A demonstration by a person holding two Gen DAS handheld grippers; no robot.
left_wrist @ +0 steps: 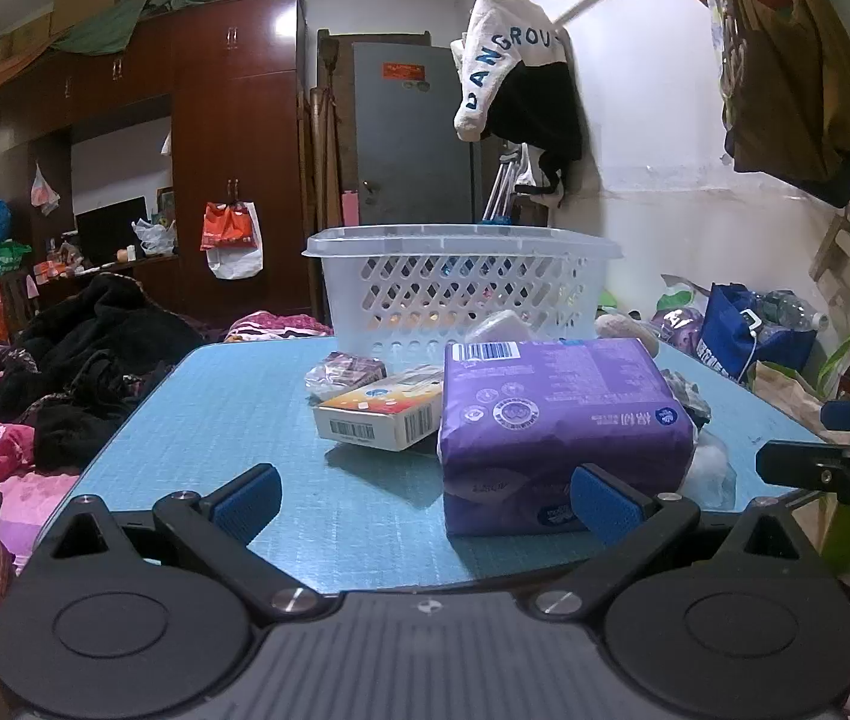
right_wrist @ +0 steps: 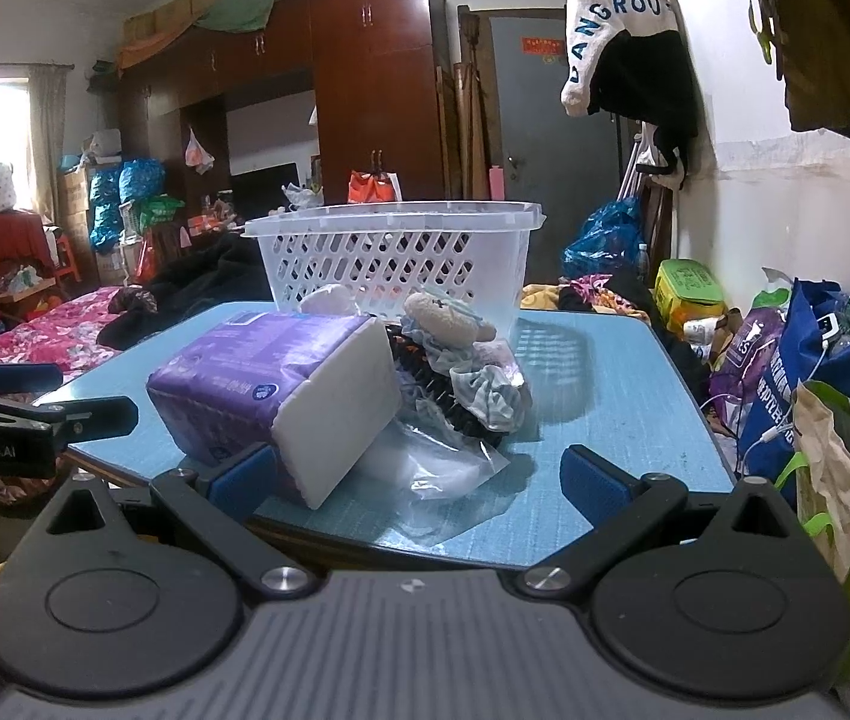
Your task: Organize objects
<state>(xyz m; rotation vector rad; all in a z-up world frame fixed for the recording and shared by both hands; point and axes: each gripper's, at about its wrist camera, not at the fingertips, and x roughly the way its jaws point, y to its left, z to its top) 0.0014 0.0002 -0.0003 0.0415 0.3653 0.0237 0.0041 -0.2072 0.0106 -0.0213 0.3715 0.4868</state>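
A purple tissue pack (left_wrist: 557,426) lies on the blue table (left_wrist: 221,414), with a white and orange box (left_wrist: 383,414) and a small wrapped packet (left_wrist: 344,372) to its left. A white lattice basket (left_wrist: 455,282) stands behind them. My left gripper (left_wrist: 425,501) is open and empty at the table's near edge, its right finger just in front of the pack. In the right wrist view the pack (right_wrist: 281,390) lies left, with a scrunchie (right_wrist: 488,393), a plush toy (right_wrist: 446,315), a dark comb and a clear bag (right_wrist: 443,468) beside it, before the basket (right_wrist: 395,258). My right gripper (right_wrist: 419,480) is open and empty.
A bed with pink bedding and dark clothes (left_wrist: 83,360) lies left of the table. Bags (right_wrist: 815,372) crowd the floor on the right by the wall. Clothes hang on the wall above. The other gripper shows at the right edge of the left wrist view (left_wrist: 839,468).
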